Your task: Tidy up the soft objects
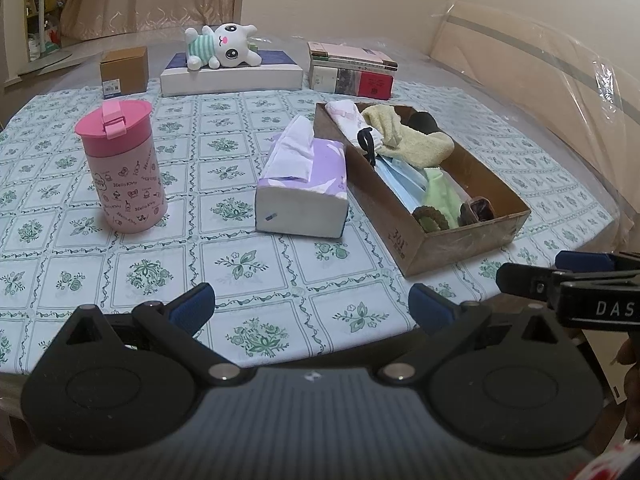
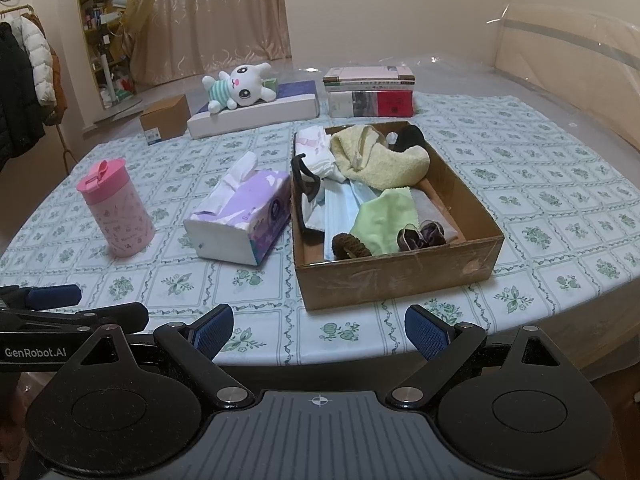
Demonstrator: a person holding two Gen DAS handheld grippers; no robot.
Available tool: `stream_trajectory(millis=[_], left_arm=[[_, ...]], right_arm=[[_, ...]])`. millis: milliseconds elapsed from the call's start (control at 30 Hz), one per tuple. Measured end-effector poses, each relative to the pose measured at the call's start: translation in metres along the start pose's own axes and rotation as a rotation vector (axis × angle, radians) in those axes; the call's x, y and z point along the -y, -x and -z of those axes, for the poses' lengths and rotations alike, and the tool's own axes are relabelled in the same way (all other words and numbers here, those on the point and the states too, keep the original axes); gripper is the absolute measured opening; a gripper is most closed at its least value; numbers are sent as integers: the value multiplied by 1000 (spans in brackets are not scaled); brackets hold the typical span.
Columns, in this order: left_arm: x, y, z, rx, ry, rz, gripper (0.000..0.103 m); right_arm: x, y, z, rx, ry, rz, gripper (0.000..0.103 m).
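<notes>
The table [image 2: 540, 184], under its green-flowered cloth, takes up nearly the whole room, and everything on it sits where an arm can reach from the near edge. In the middle, a little right, stands the open cardboard box [image 2: 400, 276], which looks like the collecting place: soft things are heaped inside already, a yellow towel [image 2: 384, 160] at the far end, blue face masks [image 2: 340, 208] and a green cloth [image 2: 384, 216] nearer, hair scrunchies [image 2: 350, 245] at the near wall. Just left of it, almost touching, lies the purple tissue pack [image 2: 244, 220], still outside, so I'd guess it's a candidate. Further left stands the pink tumbler [image 2: 116, 216], upright and hard-sided, probably no business of ours. At the far edge a white plush bunny [image 2: 240, 86] sprawls on a flat white box [image 2: 256, 114], with stacked books [image 2: 370, 94] to its right and a small brown carton [image 2: 165, 119] to its left. The left tongs [image 1: 312, 306] and right tongs [image 2: 318, 332] both hover at the near edge, jaws spread wide, gripping nothing, seemingly poised to choose.
</notes>
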State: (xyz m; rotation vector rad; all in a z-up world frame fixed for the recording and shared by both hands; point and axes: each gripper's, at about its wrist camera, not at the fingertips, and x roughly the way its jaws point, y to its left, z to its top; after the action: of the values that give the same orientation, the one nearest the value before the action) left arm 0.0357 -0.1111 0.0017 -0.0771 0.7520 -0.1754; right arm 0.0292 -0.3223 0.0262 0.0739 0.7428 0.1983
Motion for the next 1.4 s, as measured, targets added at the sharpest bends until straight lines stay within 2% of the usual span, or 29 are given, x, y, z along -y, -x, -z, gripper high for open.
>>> stream_trajectory(millis=[1400], left_arm=[[1,-2,-2,3,-1,4,102]], right_arm=[[0,-3,-1,-4,0,-1,92]])
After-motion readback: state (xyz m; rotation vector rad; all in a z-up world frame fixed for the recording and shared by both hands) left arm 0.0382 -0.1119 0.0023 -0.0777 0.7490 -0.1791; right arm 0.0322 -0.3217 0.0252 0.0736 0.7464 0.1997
